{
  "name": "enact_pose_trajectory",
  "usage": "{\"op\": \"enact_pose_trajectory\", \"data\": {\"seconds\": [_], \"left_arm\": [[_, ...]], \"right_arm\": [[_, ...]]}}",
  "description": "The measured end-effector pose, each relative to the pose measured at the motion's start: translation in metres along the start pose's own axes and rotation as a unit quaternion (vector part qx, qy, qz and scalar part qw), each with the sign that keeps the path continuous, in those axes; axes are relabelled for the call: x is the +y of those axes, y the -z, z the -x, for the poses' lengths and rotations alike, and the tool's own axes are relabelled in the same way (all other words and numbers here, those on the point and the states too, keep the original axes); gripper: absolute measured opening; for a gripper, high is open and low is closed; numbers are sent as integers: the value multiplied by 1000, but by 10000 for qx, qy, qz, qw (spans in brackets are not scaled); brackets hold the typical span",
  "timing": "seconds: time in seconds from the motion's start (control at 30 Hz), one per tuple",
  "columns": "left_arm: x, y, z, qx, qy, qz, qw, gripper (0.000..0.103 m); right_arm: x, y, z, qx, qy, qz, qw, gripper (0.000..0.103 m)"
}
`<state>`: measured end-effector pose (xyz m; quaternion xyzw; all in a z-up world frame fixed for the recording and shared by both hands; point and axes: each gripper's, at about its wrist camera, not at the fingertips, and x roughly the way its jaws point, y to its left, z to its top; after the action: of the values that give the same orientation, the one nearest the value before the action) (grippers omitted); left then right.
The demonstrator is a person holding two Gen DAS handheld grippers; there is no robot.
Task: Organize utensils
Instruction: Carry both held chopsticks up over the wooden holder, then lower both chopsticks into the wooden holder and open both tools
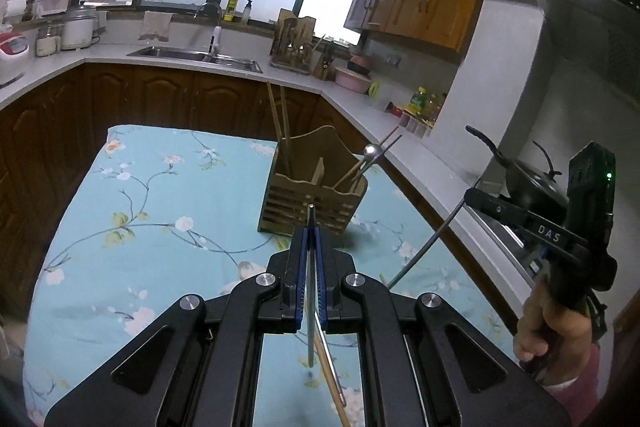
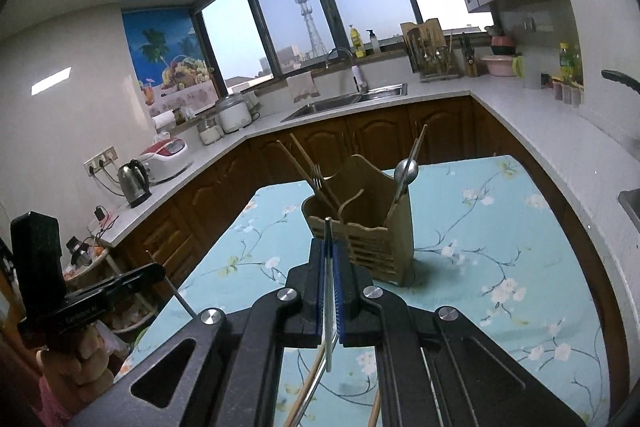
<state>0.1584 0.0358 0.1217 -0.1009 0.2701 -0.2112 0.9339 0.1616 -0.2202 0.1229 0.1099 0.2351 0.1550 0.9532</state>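
Note:
A slatted wooden utensil holder (image 1: 312, 193) (image 2: 362, 237) stands on the floral tablecloth, holding wooden chopsticks (image 1: 280, 127), a fork (image 2: 318, 175) and a metal ladle (image 1: 371, 150) (image 2: 406, 171). My left gripper (image 1: 311, 227) is shut on a thin metal utensil (image 1: 310, 291), held above the cloth just short of the holder. My right gripper (image 2: 329, 241) is shut on another thin metal utensil (image 2: 329, 291), also just short of the holder. More chopsticks (image 1: 330, 379) (image 2: 308, 393) lie on the cloth beneath the grippers. The right gripper's body shows at the right of the left wrist view (image 1: 560, 235).
The table with the light-blue cloth (image 1: 152, 211) (image 2: 500, 247) is ringed by a white counter (image 1: 420, 163) with wooden cabinets. A wok (image 1: 528, 183) sits on the stove at right. A kettle (image 2: 134, 183) and rice cooker (image 2: 166, 157) stand on the left counter. The sink (image 2: 348, 103) is at the back.

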Motion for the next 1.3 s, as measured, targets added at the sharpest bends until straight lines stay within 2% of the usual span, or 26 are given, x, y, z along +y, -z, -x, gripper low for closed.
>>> {"op": "enact_pose_trajectory", "data": {"seconds": [0.23, 0.47, 0.83, 1.0, 1.1, 1.3], "left_arm": [[5, -9, -7, -42, -53, 17, 10000, 3], [6, -34, -16, -252, -98, -22, 9996, 3], [0, -98, -25, -883, -254, -215, 9955, 3], [1, -128, -31, -1334, -214, -163, 9907, 3], [2, -140, -42, -1559, -271, -162, 9873, 3], [6, -146, -83, -1620, -360, -169, 9860, 3]], "right_arm": [[-4, -4, -8, -3, -9, -47, 10000, 4], [-9, -18, -13, -154, 59, -38, 9999, 4], [-18, -73, -17, -795, 194, -24, 9966, 4], [-21, -97, -23, -1036, 291, -24, 9942, 4], [-27, -107, -27, -1162, 355, -59, 9926, 4], [-37, -113, -44, -1259, 435, -177, 9909, 4]]}}
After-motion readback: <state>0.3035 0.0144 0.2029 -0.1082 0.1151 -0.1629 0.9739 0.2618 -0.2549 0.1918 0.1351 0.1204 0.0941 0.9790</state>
